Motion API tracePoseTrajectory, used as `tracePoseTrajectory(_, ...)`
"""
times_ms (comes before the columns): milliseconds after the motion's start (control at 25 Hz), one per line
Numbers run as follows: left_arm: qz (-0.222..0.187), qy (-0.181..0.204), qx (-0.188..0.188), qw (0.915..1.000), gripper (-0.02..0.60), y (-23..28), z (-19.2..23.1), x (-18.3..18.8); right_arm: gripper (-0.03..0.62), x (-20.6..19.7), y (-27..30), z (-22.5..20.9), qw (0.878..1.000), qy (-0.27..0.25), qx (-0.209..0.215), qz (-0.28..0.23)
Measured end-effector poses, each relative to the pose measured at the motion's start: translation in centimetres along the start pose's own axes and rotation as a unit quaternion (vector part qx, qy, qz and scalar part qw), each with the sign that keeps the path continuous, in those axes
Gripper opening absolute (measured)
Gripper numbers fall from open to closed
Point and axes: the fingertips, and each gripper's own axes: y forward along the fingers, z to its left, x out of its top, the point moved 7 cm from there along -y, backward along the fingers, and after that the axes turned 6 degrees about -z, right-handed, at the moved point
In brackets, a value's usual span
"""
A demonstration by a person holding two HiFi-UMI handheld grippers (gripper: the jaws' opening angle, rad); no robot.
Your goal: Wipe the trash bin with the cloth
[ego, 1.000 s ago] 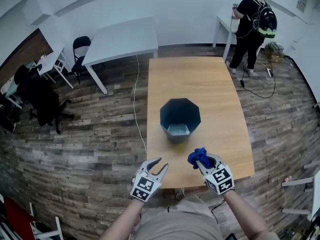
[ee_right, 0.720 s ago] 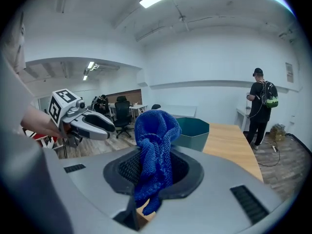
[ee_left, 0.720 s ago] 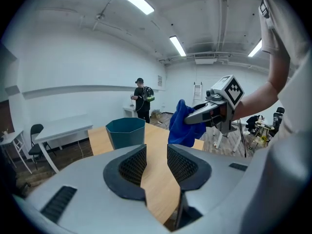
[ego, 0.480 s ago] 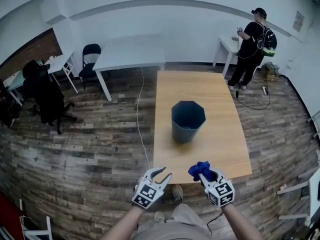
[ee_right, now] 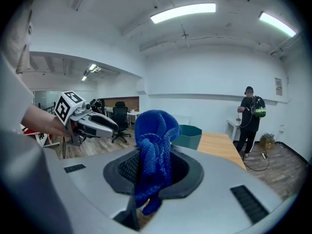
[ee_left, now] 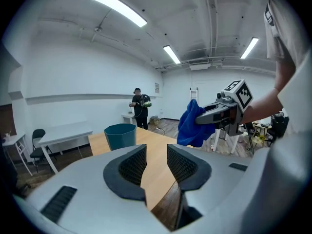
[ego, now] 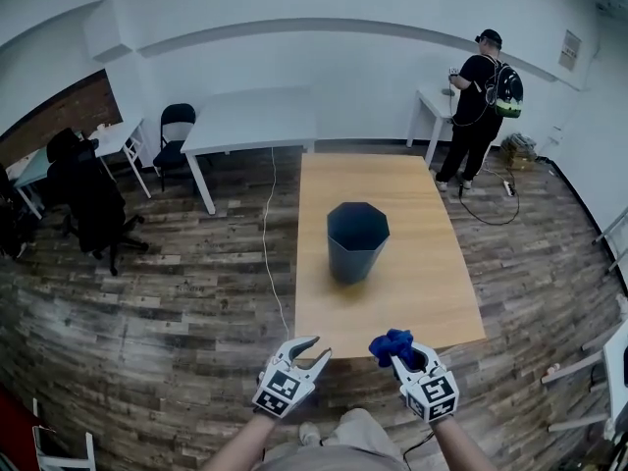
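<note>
A dark teal octagonal trash bin (ego: 356, 238) stands upright on the wooden table (ego: 388, 292), near its middle. Both grippers hang in the air short of the table's near edge, well back from the bin. My right gripper (ego: 396, 347) is shut on a bunched blue cloth (ego: 391, 342), which bulges up out of the jaws (ee_right: 155, 145). My left gripper (ego: 312, 349) is open with nothing between its pads (ee_left: 179, 165). From the left gripper view the bin (ee_left: 120, 135) sits far ahead and the cloth (ee_left: 193, 126) hangs at right.
A white table (ego: 250, 121) and a black chair (ego: 177, 126) stand at the back left; office chairs (ego: 83, 199) are at far left. A person with a backpack (ego: 479, 101) stands at a white desk at the back right. A cable (ego: 270, 253) runs along the wooden floor.
Both grippers have drawn back from the table, and the bin now looks smaller and farther off. The cloth stays in the right gripper. The left jaws stay open as before.
</note>
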Motion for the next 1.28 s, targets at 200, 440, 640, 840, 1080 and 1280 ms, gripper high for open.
tracePoseTrajectory(200, -0.005, -0.001, 0.017, 0.9998, 0.143, 0.1, -1.0, 0.4, 0.078, -0.9, -2.2, -1.3, 1.000, 0.004, 0.005, 0.005)
tracePoseTrajectory(440, 0.010, -0.021, 0.029, 0.9993, 0.143, 0.0, -2.1, -0.1, 0.078, -1.4, -3.8, -3.1, 1.000, 0.007, 0.007, 0.023)
tracePoseTrajectory(640, 0.012, -0.031, 0.032, 0.9989, 0.143, 0.9, -2.9, 0.3, 0.078, -0.6, -5.1, -5.2, 1.000, 0.001, 0.007, 0.013)
tracePoseTrajectory(840, 0.017, -0.028, 0.027, 0.9991, 0.143, 2.1, -3.5, 0.3, 0.078, -0.8, -5.3, -5.9, 1.000, 0.015, -0.001, 0.001)
tracePoseTrajectory(1080, 0.021, -0.022, 0.019, 0.9994, 0.143, 3.6, -3.7, 0.8, 0.078, -1.1, -5.0, -6.1, 1.000, 0.021, 0.000, -0.006)
tracePoseTrajectory(1280, 0.024, -0.022, 0.016, 0.9994, 0.143, 4.1, -3.8, 0.7, 0.078, -1.2, -5.2, -6.5, 1.000, 0.028, -0.003, -0.009)
